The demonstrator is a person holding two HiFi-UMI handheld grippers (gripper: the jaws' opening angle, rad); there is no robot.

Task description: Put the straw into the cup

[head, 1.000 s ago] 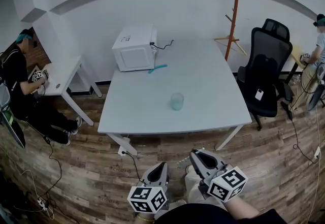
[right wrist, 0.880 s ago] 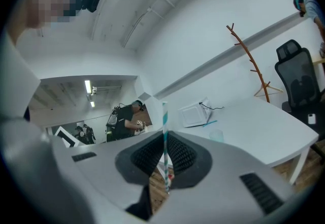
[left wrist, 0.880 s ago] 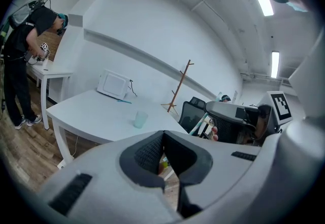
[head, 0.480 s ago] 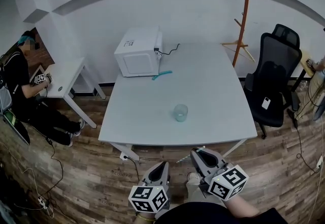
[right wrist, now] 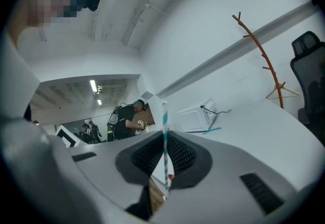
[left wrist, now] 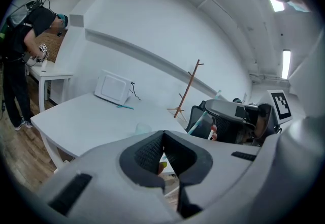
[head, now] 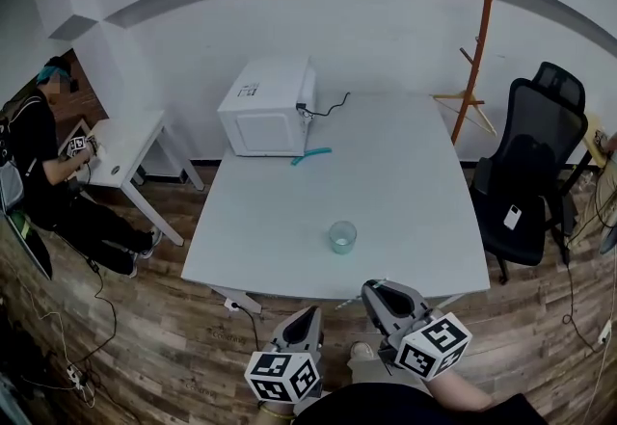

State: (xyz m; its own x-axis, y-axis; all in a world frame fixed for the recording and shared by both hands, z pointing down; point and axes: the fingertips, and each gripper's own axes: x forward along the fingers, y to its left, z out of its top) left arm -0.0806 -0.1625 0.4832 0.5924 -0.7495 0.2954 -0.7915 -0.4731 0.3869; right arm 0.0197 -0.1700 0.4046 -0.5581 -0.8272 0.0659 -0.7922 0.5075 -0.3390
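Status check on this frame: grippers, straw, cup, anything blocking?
Right gripper shut on straw, held upright. Left gripper shut, empty. Cup upright on table near its front edge, grippers short of it. Nothing in the way.

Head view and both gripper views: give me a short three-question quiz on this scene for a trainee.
1. Which gripper is shut on the straw? A left, B right, C neither.
2. Fill in: the cup stands upright on the ____.
3. True or false: the straw is already in the cup.
Key: 1 B, the right gripper; 2 table; 3 false.
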